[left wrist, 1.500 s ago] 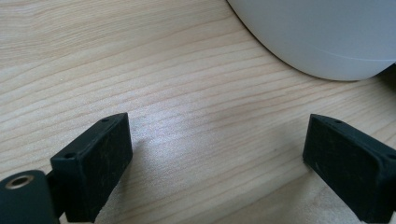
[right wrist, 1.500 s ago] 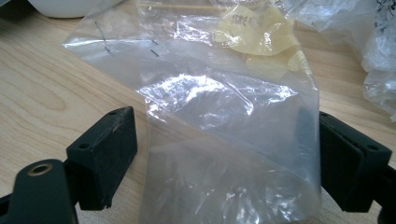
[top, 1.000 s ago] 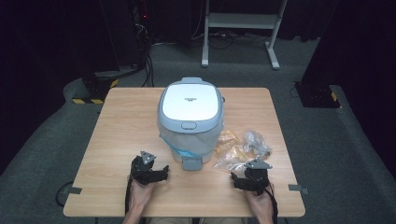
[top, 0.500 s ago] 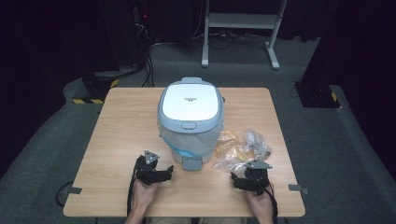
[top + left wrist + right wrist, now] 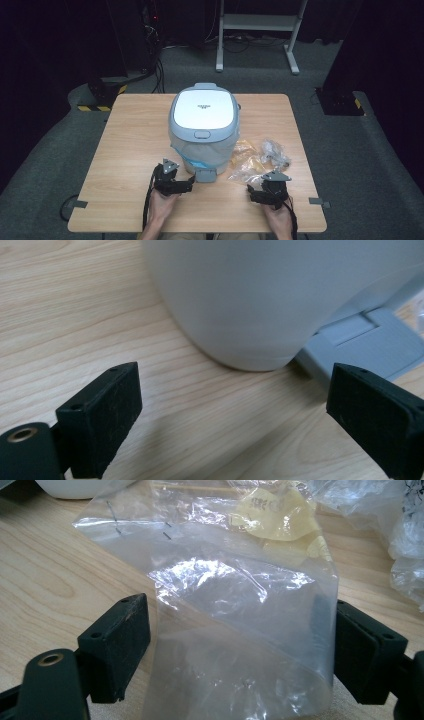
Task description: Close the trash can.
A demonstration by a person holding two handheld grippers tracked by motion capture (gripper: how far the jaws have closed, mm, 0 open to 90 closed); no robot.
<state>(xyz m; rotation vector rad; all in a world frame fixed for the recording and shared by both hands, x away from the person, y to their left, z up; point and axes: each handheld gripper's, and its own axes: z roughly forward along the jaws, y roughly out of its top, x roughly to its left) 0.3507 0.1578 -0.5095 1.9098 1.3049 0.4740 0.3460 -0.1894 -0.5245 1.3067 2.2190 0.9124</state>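
Left gripper (image 5: 189,185) jaws wide beside cooker (image 5: 205,125) base; right gripper (image 5: 252,192) jaws wide astride plastic bag (image 5: 240,625) edge.

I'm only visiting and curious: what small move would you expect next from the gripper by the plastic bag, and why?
Probably the right gripper should close. Its black jaws stand open on either side of the clear crinkled plastic bag, which lies between them on the light wooden table, not yet pinched. The left gripper is open too, facing the pale grey rounded cooker.
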